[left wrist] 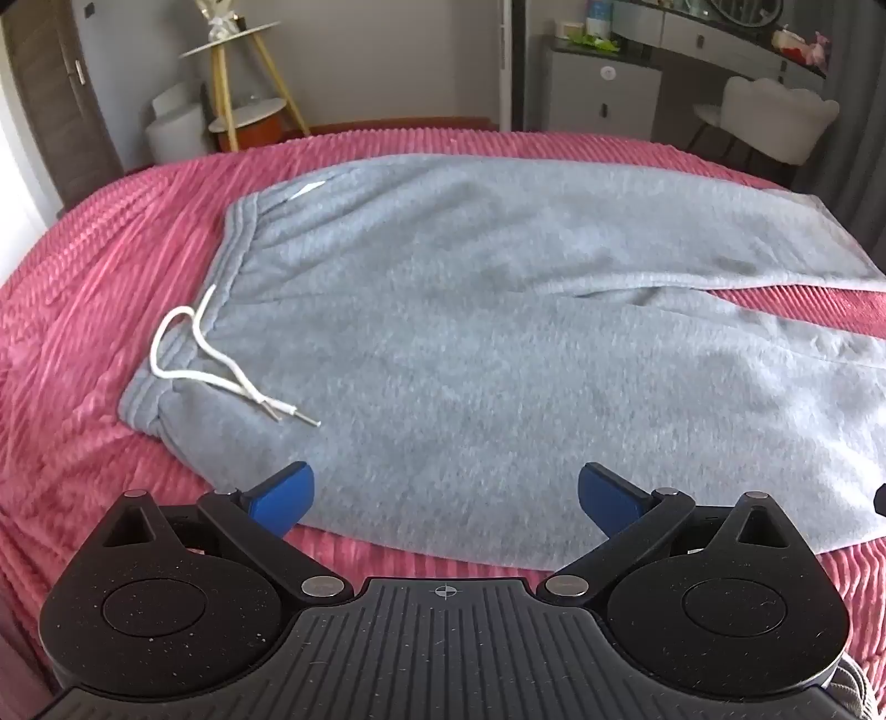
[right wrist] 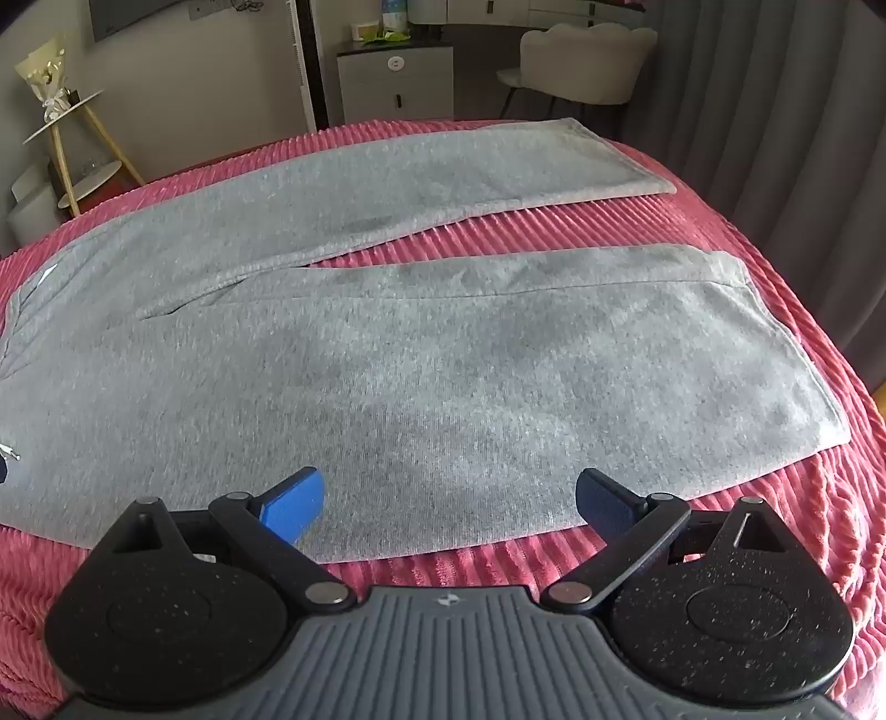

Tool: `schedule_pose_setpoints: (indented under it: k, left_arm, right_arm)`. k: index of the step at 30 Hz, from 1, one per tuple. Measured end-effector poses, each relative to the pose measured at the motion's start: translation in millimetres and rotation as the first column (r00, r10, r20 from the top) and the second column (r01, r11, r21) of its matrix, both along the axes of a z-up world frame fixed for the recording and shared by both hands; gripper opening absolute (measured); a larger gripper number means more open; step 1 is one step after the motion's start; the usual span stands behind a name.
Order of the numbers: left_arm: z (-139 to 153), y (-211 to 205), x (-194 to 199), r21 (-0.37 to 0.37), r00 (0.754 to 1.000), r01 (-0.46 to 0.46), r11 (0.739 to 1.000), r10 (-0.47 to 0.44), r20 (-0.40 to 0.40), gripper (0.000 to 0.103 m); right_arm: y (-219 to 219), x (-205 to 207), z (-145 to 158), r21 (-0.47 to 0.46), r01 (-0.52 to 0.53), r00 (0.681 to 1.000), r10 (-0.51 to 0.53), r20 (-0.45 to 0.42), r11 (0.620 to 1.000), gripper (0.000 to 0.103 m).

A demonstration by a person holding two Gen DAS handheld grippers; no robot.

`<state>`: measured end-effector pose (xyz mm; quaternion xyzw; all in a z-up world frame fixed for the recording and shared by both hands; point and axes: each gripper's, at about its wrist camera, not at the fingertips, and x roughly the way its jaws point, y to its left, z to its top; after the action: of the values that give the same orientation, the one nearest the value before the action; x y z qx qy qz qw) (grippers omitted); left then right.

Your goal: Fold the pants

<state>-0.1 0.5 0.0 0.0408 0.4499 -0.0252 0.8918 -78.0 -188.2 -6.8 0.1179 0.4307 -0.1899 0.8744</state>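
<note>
Nothing readable here, honestly. The only marks are a small crosshair symbol on the ribbed grey housing of the left gripper (left wrist: pixel 444 501) and a little pale emblem in the same spot on the right gripper (right wrist: pixel 447 498), no letters on either. The blue bottle (right wrist: pixel 394 14) on the back cabinet might carry a label, but it's far too blurry to read.

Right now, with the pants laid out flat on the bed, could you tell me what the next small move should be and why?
Probably lower both grippers onto the near edge of the pants. The left gripper near the waistband and the right gripper over the near leg both hover with jaws open and empty. The legs lie flat and apart on the pink bedspread, unfolded.
</note>
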Motion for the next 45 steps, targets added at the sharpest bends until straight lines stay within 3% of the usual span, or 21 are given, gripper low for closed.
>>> schedule_pose_setpoints:
  k: [45]
  left_arm:
    - [-6.2, -0.9, 1.1, -0.009, 0.999, 0.01, 1.0, -0.01, -0.038, 0.103]
  right_arm:
    - [1.7, 4.0, -0.7, -0.015, -0.002, 1.0, 0.002, 0.0, 1.0, 0.098]
